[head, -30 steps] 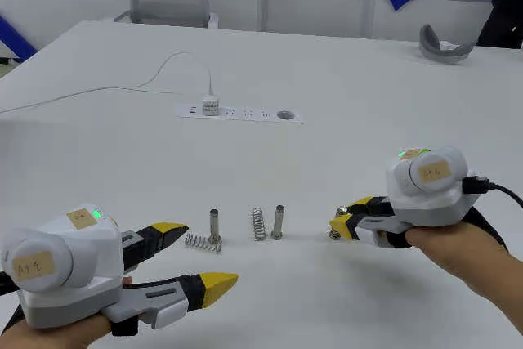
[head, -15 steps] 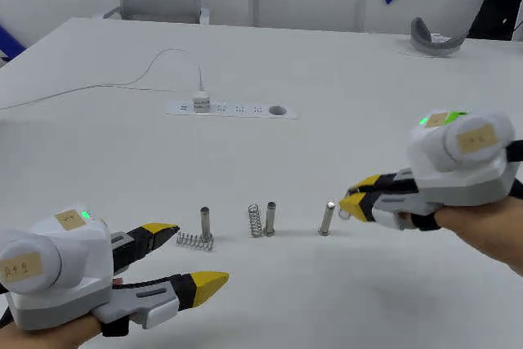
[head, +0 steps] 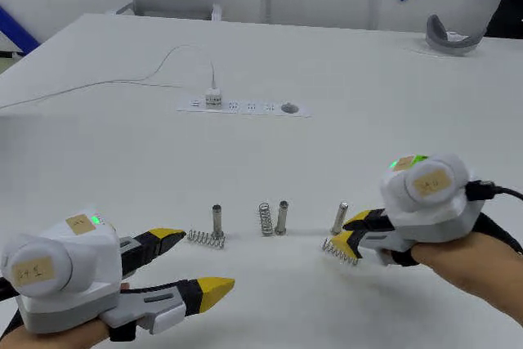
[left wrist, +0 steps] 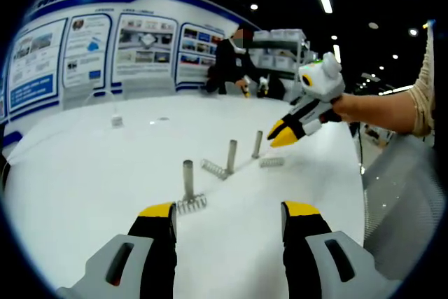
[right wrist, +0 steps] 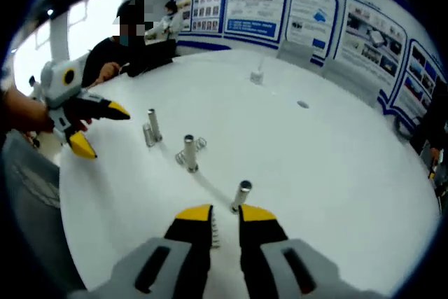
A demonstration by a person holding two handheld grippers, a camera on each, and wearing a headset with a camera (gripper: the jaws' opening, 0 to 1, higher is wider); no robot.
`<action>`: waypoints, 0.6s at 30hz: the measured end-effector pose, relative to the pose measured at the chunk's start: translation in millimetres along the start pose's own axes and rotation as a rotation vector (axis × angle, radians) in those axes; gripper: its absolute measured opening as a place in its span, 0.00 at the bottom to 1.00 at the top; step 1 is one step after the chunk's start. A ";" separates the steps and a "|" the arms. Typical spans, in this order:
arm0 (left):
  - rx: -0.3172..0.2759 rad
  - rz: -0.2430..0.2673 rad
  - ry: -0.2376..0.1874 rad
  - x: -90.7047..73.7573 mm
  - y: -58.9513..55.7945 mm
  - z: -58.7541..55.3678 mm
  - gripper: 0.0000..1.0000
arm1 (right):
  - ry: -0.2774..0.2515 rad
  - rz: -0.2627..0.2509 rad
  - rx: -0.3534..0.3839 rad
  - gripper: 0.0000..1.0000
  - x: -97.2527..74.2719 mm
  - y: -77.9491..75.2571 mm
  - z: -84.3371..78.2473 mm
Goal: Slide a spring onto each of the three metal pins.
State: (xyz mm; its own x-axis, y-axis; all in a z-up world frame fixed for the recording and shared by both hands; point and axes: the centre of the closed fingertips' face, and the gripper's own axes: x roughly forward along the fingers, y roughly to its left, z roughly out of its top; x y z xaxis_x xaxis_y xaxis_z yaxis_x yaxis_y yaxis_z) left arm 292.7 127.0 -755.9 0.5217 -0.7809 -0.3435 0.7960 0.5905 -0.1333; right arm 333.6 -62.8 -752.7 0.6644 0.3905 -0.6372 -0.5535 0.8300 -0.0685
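The left tool (head: 198,261) is hovering over the near left of the tabletop (head: 106,153). Its jaws are spread wide, gripping nothing, and pointing toward the left pin (head: 216,220). That pin is standing upright. A spring (head: 204,239) is lying on its side at the pin's foot, on the side facing the left tool, with one end at the base. The middle pin (head: 282,217) is standing upright too, and a second spring (head: 265,219) is lying just beside it on its left. The right pin (head: 340,218) is looking tilted in the head view, its top leaning to the right. No pin is carrying a spring yet.

The right tool (head: 350,232) is hanging just beside the right pin, on the near side. Its tips are angling down toward the tabletop and its jaws are parted by a narrow gap. The third spring (head: 337,249) is showing right under the lower tip. In the right gripper view it is lying along the inner edge of the left jaw, and it is narrower than the gap. In the left gripper view it is resting on the tabletop just below the tips. Whether a jaw is touching it I cannot tell, but it is not being pinched.

Farther back a power strip (head: 245,108) is lying flat with a white plug (head: 212,98) in it. A cable (head: 122,83) is running off to the left.
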 end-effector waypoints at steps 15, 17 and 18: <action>-0.020 0.002 0.028 1.1 1.9 -13.9 0.61 | 0.170 0.083 0.623 0.09 62.3 -26.1 1.3; -0.031 0.003 0.028 2.0 2.2 -15.7 0.61 | 0.208 0.089 0.630 0.09 66.8 -21.2 -1.2; -0.033 0.003 0.028 2.2 2.0 -16.2 0.61 | 0.204 0.072 0.609 0.09 67.4 -19.3 -0.5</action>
State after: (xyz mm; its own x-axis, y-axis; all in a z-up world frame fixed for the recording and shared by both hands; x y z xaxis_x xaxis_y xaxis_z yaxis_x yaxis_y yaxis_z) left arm 290.5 129.8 -772.1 0.5147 -0.7736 -0.3697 0.7838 0.5993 -0.1628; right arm 388.8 -52.7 -794.7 0.4944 0.4196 -0.7613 -0.1691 0.9055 0.3892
